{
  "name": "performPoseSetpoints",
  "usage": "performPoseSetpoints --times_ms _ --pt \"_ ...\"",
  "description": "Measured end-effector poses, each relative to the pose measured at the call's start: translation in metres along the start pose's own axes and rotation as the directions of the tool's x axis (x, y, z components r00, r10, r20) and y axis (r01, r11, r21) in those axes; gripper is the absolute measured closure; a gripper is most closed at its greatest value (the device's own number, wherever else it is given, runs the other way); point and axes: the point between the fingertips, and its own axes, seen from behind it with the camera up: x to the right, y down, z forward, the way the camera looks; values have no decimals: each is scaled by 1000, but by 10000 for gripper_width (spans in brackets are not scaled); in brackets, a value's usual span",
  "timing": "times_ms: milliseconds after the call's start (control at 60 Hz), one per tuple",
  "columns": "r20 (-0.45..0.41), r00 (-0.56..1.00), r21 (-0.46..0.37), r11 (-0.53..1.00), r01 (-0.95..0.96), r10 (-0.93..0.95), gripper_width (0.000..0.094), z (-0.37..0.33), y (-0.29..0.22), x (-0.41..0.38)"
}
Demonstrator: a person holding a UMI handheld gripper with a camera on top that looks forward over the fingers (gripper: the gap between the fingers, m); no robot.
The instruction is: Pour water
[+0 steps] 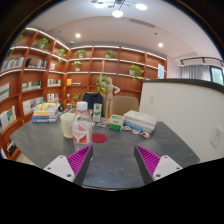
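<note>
A clear plastic water bottle [82,126] stands upright on the grey table [110,150], beyond my left finger. A red cap [99,138] lies on the table just to its right. A pale cup [68,123] stands close behind the bottle on its left. My gripper [112,162] is open and empty above the near part of the table. Its two magenta pads [78,158] are wide apart and nothing is between them.
A pile of white and green packets [134,122] lies at the table's far right. A dark bottle [97,111] stands behind the cup. Books [44,112] are stacked at the far left. Wooden shelves [40,70] line the wall. A white partition [185,105] stands to the right.
</note>
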Motion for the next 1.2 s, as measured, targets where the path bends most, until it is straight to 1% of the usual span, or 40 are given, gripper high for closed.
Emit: performPoseSetpoints --times_ms 17,50,67,83,133,150,200,250,300,417,483,567,617,650,717,750,833,850,883,900,917,950,1067,1200 --pt "8 1000 0 1000 7 -7 62 1 -15 -8" --pt "29 1000 7 1000 12 -12 61 2 -15 -19" --pt "38 999 13 1000 13 -14 63 5 -11 -32" --pt "50 999 22 1000 11 -12 63 7 3 -37" --pt "79 997 43 999 11 -14 56 14 7 -61" --pt "88 996 43 999 16 -20 51 13 -17 -48" --pt "107 994 62 998 -5 -2 47 26 10 -85" --pt "119 993 75 997 -21 12 46 37 10 -102" --pt "114 993 98 995 -32 21 51 49 5 -110" --pt "40 999 143 990 -16 11 51 77 -7 -106" --pt "50 998 152 987 -42 35 51 91 -13 -109" --pt "70 996 118 991 -69 61 59 108 -12 -114" --pt "81 994 116 990 -76 67 98 116 -15 -115" --pt "84 994 120 989 -82 73 149 120 -19 -115" --pt "77 992 149 983 -106 95 293 126 -28 -111" --pt "75 992 165 979 -117 106 391 127 -31 -110" --pt "75 992 180 977 -112 99 437 132 -38 -111" --pt "73 993 188 976 -108 96 466 132 -32 -112" --pt "64 994 199 975 -102 91 476 133 -33 -111" --pt "60 994 206 973 -100 90 516 134 -34 -110" --pt "53 994 208 973 -102 92 517 134 -34 -109" --pt "42 995 214 972 -99 92 552 133 -34 -109" --pt "30 997 212 974 -79 74 552 133 -37 -113" --pt "41 999 205 978 -42 34 554 132 -36 -116"
